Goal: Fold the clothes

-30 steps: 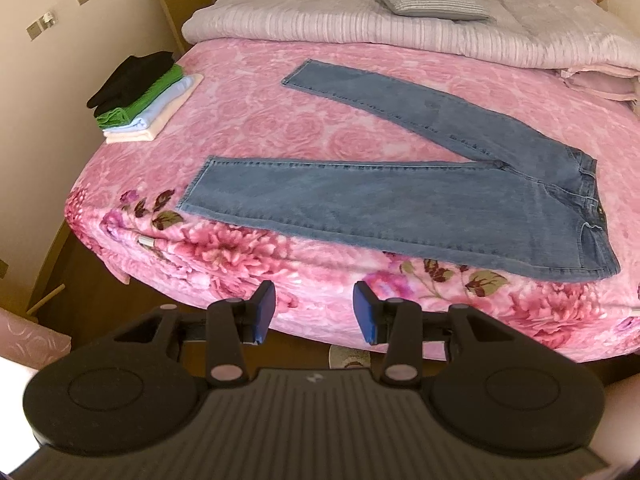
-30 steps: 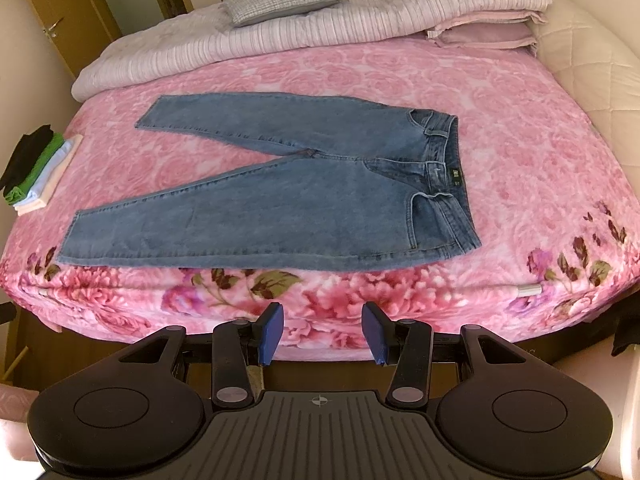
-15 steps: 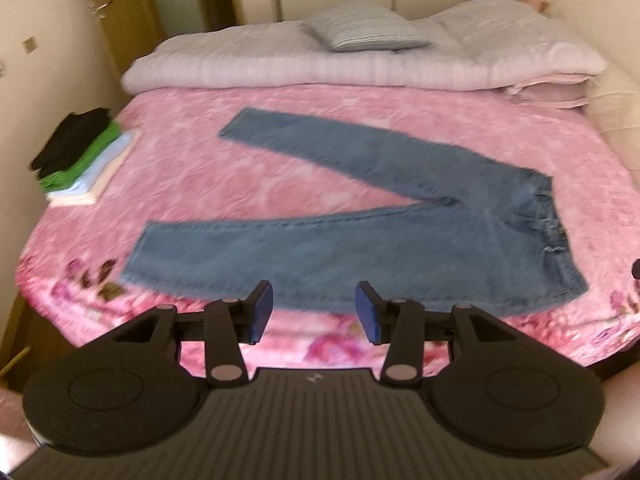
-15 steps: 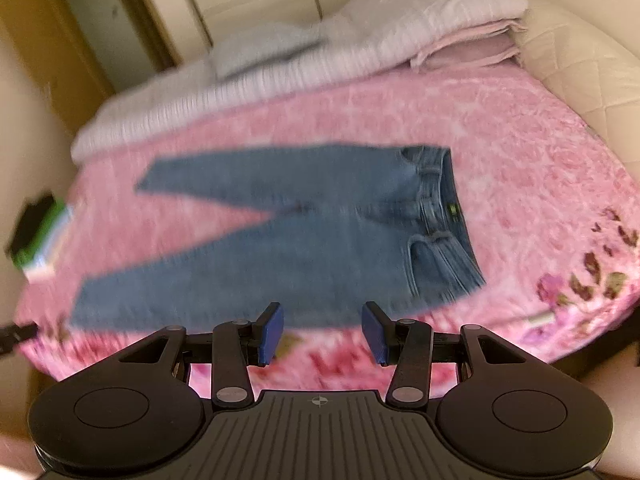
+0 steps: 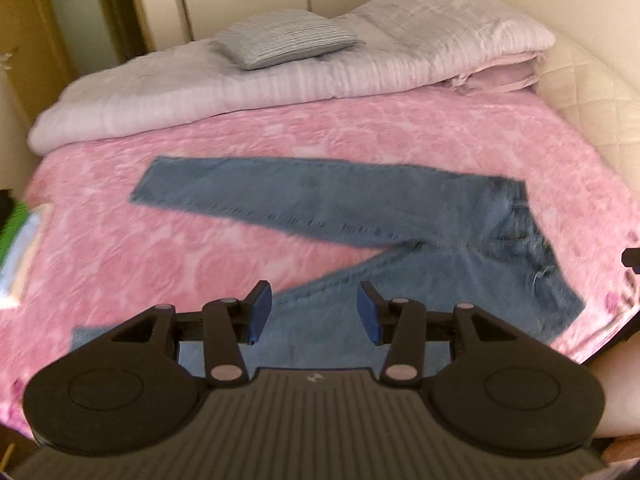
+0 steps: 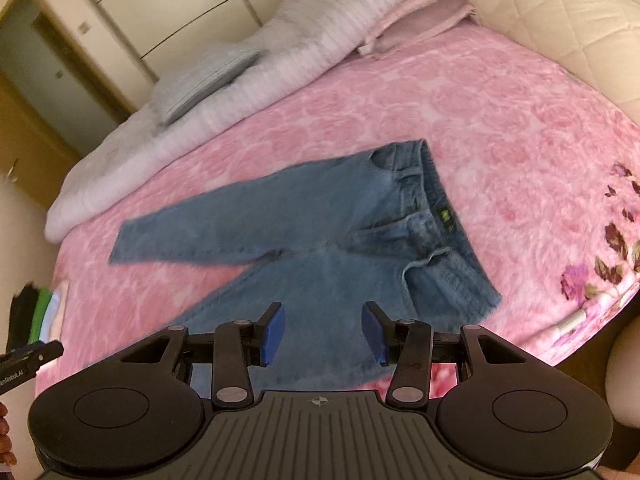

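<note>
While the jeans [image 5: 328, 200] are lying spread flat on the bed [image 5: 360, 136], you're hovering both grippers at their 6 o'clock edge, left gripper [image 5: 314, 312] and right gripper [image 6: 323, 330] gaping wide, gripping nothing.

The jeans [image 5: 352, 208] are done in a faded mid-blue denim, with a small green label [image 6: 445, 214] spotted at the waistband. The bedspread [image 5: 400, 136] is covered in a pale pink rose pattern – darker magenta flowers with green leaves are printed along its edge [image 6: 600, 264]. The folded quilt [image 5: 280, 84] is a washed-out lilac with fine stripes, and the cushion [image 5: 286, 38] is grey, striped too. Blue pads [image 6: 274, 334] are fitted on black gripper fingers. The stacked clothes [image 6: 38, 312] – black, green, light blue, cream.
</note>
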Demonstrator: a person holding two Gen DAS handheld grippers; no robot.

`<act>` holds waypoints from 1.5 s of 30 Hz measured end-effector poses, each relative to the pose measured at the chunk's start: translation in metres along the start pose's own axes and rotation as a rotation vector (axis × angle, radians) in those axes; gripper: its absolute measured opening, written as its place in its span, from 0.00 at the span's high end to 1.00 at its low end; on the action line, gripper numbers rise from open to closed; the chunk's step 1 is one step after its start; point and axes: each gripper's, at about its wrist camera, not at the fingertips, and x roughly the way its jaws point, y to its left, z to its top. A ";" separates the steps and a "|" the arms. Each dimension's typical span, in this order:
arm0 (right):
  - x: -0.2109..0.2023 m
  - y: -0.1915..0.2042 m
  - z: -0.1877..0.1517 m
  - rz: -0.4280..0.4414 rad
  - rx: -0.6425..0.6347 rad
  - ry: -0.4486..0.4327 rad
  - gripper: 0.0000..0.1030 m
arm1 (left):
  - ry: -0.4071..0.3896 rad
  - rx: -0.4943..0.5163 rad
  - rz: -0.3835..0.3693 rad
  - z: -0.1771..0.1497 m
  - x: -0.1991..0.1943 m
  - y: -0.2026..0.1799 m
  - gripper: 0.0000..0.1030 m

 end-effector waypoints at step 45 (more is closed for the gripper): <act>0.402 -0.039 0.230 -0.023 -0.550 0.247 0.56 | 0.175 0.733 -0.352 0.192 0.480 -0.014 0.59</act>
